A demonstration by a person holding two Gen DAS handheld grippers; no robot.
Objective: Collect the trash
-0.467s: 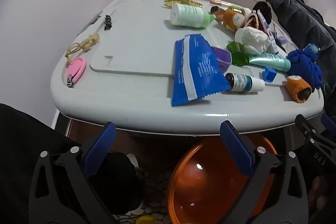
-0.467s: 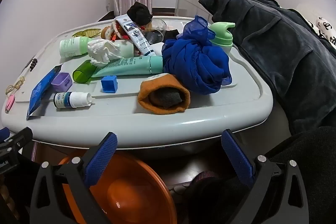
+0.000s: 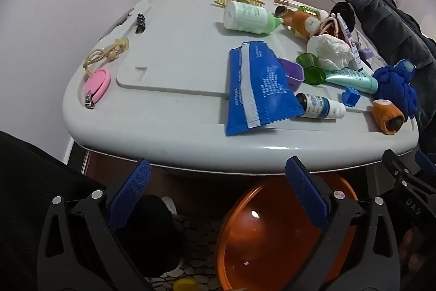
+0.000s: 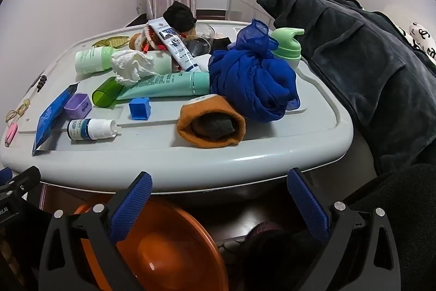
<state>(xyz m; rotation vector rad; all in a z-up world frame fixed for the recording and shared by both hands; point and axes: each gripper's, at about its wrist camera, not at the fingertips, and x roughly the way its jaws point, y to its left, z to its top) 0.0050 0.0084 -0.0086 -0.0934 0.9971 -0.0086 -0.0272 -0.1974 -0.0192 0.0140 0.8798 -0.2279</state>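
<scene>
Blue wrapper (image 3: 256,89) flat on lid; left gripper (image 3: 218,182), right gripper (image 4: 219,190) below rim, jaws wide, empty.

Blue wrapper (image 3: 256,89), crumpled white tissue (image 3: 331,52), orange basin (image 3: 275,233).

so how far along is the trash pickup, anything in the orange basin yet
Done: nothing visible; the orange basin under the lid looks empty. In hand: nothing; the left hand-held gripper and right hand-held gripper are both open. Left: the blue wrapper and crumpled tissue lie on the grey lid.
</scene>
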